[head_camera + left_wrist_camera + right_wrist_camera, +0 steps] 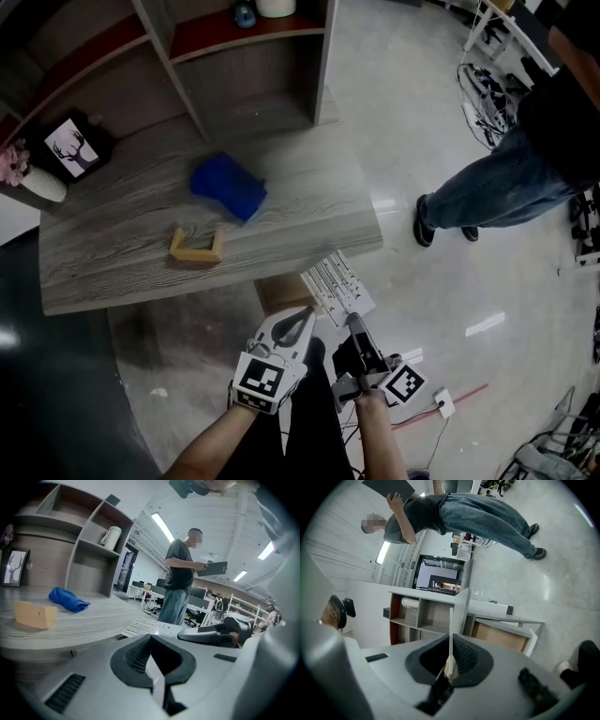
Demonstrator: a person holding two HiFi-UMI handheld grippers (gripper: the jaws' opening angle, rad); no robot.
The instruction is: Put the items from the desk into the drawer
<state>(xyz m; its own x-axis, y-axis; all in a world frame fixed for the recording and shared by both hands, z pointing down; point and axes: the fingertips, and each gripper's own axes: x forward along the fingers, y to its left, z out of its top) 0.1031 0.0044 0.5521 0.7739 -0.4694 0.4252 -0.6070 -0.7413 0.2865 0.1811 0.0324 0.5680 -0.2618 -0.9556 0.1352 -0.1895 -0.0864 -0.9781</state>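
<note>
Toward the left of the grey, wood-grained tabletop [112, 253], a small pale wooden box [197, 246] sits with a crumpled blue cloth [228, 187] just beyond it. Both lie well ahead of the hand-held grippers and neither is touched. Further left, against the shelving, a framed deer picture [73, 148] leans beside a white vase [37, 185]. The left hand-held gripper [305, 315] hovers off the tabletop's near edge with its white jaws pressed together on nothing. It points forward and a little down, its marker cube facing up, and a bare forearm reaches in behind it from below. Just ahead of it, a tan drawer [278, 292] shows under the tabletop's edge. To the right, a thin white printed sheet [337, 283] sticks out past the tabletop's near corner. The right hand-held gripper [354, 322] is clamped on its near edge, so the paper stands edge-on between the ribbed black pads. That hand-held gripper lies close to level, and its forearm runs alongside the left one. Further right, on the glossy pale floor [422, 141], a person [506, 187] in jeans and dark shoes stands well apart.
</note>
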